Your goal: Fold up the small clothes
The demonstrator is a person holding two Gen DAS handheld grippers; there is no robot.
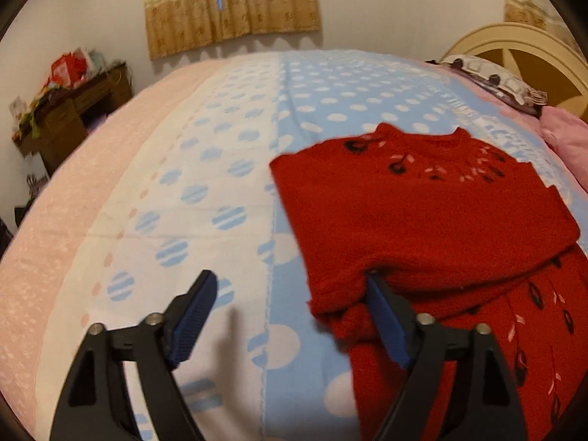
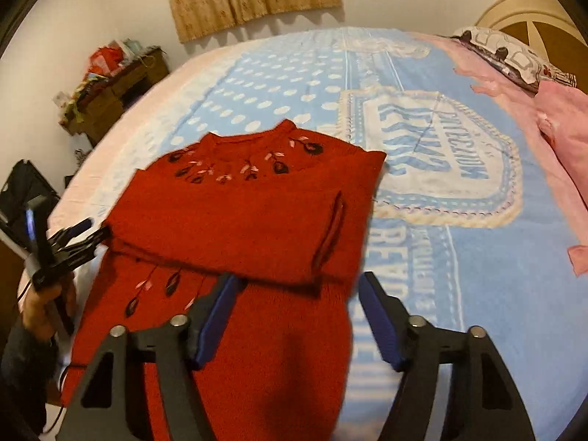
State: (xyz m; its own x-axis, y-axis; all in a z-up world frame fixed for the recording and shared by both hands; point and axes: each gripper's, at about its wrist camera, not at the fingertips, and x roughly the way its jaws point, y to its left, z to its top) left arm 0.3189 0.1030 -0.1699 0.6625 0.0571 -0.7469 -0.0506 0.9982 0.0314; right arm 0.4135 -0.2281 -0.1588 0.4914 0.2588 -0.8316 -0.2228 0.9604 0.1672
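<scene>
One bed fills both views, spread with one blue and white dotted blanket over pink bedding. On it lies one red sweater, the only garment being worked, embroidered with dark and pink flowers; both sleeves are folded across its chest. In the left wrist view it sits at 3 o'clock, its near left edge reaching the right finger of the left gripper. That gripper's jaws stand wide apart with only blanket between them; the right fingertip touches or slips just under the sleeve fold, and nothing is pinched.

In the right wrist view the sweater lies from centre toward 8 o'clock, its hem running off the bottom edge. The right gripper hovers over the lower right edge of the garment, jaws moderately open, the left finger over red knit and the right finger over blanket; whether the pads touch the cloth cannot be told.

Open blanket lies at 9 to 11 o'clock of the sweater in the left view, and at 1 to 4 o'clock in the right view.

Only the right view shows the blanket's large lettered emblem and the person's hand holding the left gripper at 8 o'clock. Both show one curtain, one cluttered desk, one headboard and one patterned pillow.
</scene>
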